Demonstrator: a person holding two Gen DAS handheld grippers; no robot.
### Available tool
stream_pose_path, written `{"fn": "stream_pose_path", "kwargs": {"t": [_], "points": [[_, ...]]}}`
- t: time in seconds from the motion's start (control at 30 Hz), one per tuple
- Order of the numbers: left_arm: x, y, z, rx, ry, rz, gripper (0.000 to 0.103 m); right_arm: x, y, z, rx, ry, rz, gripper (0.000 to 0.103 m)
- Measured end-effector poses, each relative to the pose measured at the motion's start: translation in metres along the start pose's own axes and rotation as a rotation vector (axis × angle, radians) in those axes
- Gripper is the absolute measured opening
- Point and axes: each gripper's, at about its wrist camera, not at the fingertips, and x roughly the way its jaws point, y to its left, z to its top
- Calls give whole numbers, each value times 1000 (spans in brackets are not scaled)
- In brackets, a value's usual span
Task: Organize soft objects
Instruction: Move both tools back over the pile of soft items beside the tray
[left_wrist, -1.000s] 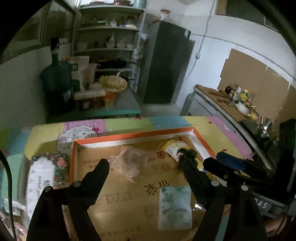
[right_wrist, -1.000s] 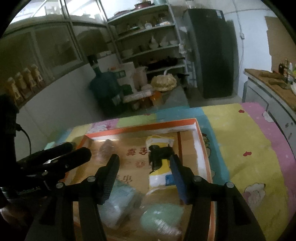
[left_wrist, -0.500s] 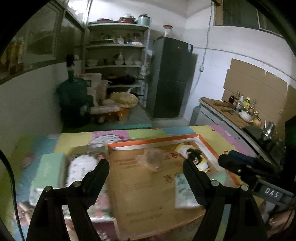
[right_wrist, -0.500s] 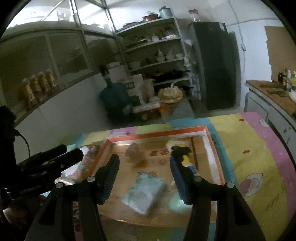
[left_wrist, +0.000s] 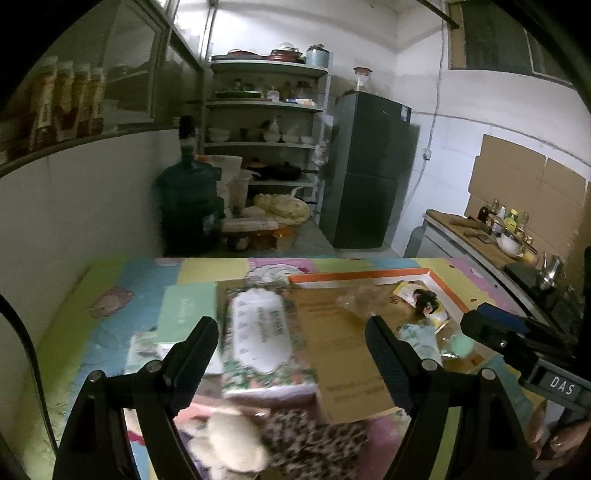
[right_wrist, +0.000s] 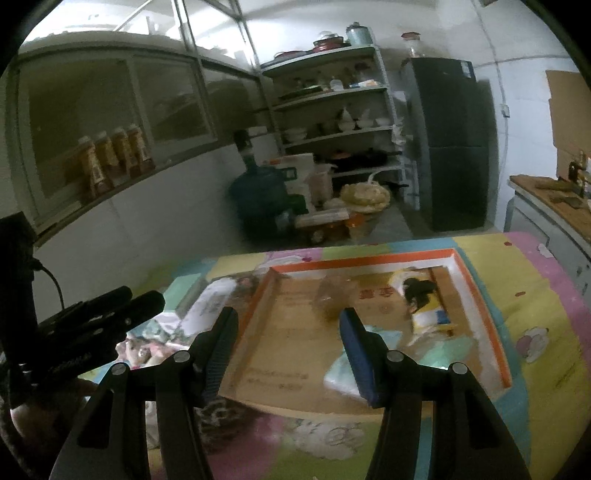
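While both views are smeared by blur, you can still see that your left gripper stands wide with nothing between its black fingers, hanging over the flowered white wet-wipe pack that lies just left of the shallow cardboard tray with the orange-and-white rim. Your right gripper also stands wide and holds nothing, one finger black and the other blue-padded, above the tray's brown floor.

Inside the tray you can make out a crumpled clear plastic bag, a yellow-and-white packet printed with a dark-haired figure, a pale patterned tissue pack partly hidden behind your blue pad, and a mint-green soft lump whose outline is too blurred to name.

Outside it, on the pastel cartoon-print mat, lie a pale green flat box, a cream fluffy item and a leopard-print fabric piece, both cut off by the lower edge of the left view and half covered by your left fingers; what they are you cannot tell
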Motion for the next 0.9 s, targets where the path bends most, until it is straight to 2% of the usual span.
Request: {"fn": "stream_pose_path", "kwargs": {"t": [0.43, 0.9], "points": [[-46, 52, -23, -21, -78, 24, 81, -4, 61, -20, -62, -26, 31, 59], [-61, 105, -75, -73, -39, 29, 81, 20, 109, -58, -107, 31, 69, 59]]}}
